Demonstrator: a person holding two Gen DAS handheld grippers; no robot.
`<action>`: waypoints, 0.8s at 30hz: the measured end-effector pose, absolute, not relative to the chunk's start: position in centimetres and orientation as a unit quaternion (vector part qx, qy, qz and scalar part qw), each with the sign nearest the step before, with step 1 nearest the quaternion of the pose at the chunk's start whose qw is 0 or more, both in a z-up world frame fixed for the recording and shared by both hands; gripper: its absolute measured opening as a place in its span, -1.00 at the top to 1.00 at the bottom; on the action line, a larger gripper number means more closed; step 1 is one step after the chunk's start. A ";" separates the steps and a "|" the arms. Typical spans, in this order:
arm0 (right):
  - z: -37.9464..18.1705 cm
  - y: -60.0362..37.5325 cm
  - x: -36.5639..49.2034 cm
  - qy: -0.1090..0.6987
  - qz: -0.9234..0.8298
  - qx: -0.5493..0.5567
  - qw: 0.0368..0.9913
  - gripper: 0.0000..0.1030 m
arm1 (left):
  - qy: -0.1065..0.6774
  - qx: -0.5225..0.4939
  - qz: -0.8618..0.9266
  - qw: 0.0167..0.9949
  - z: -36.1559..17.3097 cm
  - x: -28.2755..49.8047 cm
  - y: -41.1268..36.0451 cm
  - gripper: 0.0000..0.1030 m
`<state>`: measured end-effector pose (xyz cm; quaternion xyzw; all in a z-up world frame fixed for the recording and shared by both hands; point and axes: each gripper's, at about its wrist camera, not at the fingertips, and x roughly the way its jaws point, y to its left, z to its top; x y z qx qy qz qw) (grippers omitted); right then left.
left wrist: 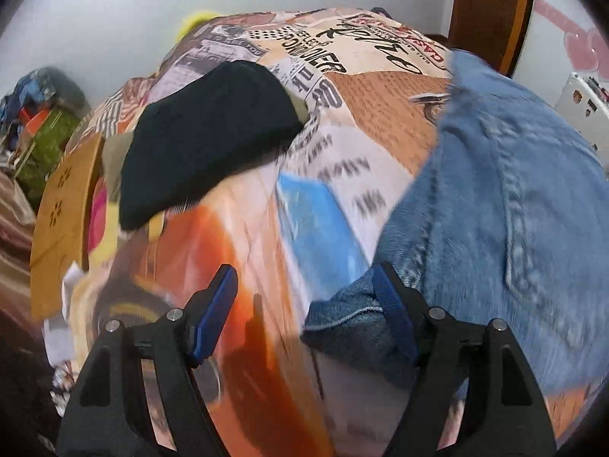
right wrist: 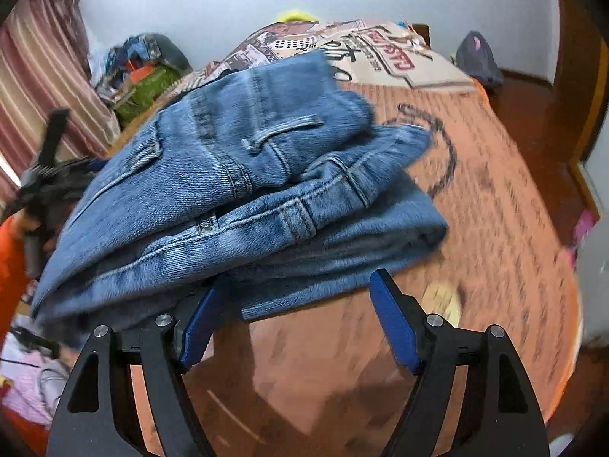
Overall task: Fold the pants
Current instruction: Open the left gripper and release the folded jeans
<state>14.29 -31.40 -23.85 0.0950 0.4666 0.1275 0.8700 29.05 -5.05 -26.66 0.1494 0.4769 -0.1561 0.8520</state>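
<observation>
A big bed (right wrist: 495, 190) with a bright printed cover holds the folded blue jeans (right wrist: 243, 198), and a dark folded cloth (left wrist: 205, 133) lies apart from them. The left tongs (left wrist: 304, 301) and right tongs (right wrist: 300, 304) both gape wide, holding nothing

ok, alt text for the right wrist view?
Folded blue jeans lie in a stack on a bed's printed bedspread, just ahead of the open right gripper, whose blue-padded fingers hold nothing. The left gripper shows at the left edge, beyond the jeans.
</observation>
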 end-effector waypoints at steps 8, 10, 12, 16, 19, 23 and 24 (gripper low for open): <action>-24.7 -31.4 19.1 0.462 0.134 0.079 0.873 -0.43 | 0.465 0.073 -0.137 0.871 -26.0 22.5 -3.1 -0.43; -24.9 -31.6 19.8 0.466 0.136 0.090 0.869 -0.42 | 0.462 0.059 -0.131 0.875 -25.8 22.0 -2.9 -0.42; -24.8 -31.9 19.7 0.468 0.134 0.089 0.869 -0.42 | 0.463 0.058 -0.128 0.875 -25.3 22.1 -2.7 -0.41; -22.6 -32.3 18.3 0.435 0.114 0.059 0.891 -0.42 | 0.444 0.059 -0.106 0.888 -22.8 23.3 -1.9 -0.35; -19.8 -32.8 17.5 0.399 0.115 0.060 0.908 -0.37 | 0.422 0.043 -0.113 0.898 -20.8 24.5 -1.8 -0.35; -17.5 -32.4 18.0 0.371 0.138 0.071 0.916 -0.21 | 0.397 0.042 -0.137 0.906 -19.3 25.7 -3.6 -0.35; -17.2 -32.0 18.4 0.370 0.147 0.071 0.915 -0.10 | 0.398 0.039 -0.148 0.905 -19.3 26.2 -4.2 -0.35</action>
